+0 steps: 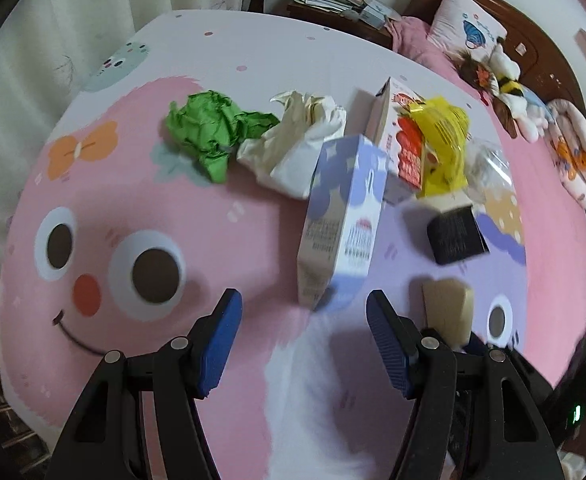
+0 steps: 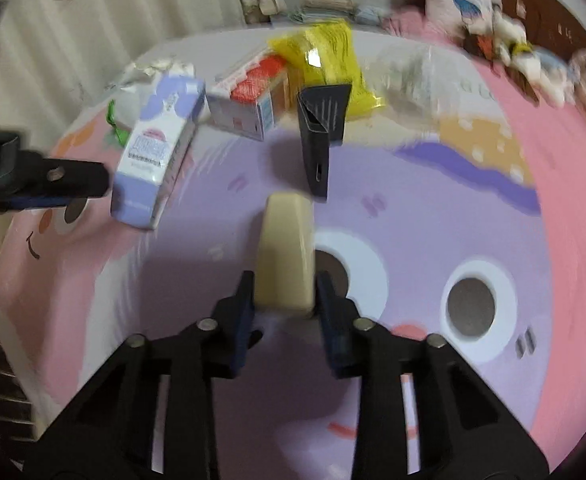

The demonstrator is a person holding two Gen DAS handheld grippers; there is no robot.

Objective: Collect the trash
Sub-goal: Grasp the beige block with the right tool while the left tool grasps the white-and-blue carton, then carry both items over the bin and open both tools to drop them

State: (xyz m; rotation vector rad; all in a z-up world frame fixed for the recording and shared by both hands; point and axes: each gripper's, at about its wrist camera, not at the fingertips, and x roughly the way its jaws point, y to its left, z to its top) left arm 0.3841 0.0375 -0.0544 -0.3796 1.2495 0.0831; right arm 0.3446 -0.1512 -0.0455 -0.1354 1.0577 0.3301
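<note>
Right gripper (image 2: 283, 300): clenched on a beige box (image 2: 287, 252), pads against both its sides, lifted over the bed sheet (image 2: 433, 208). Left gripper (image 1: 303, 340): released, fingers spread wide, nothing between them, hovering just short of the purple-and-white carton (image 1: 343, 220). Farther off, a black box (image 2: 323, 128). Beyond that, a red-and-white carton (image 2: 253, 100) and yellow wrapper (image 2: 329, 56), touching. Far left in the left wrist view, crumpled green paper (image 1: 213, 132) beside crumpled white paper (image 1: 293, 148). Far right, a clear plastic bag (image 1: 489, 164), blurred.
</note>
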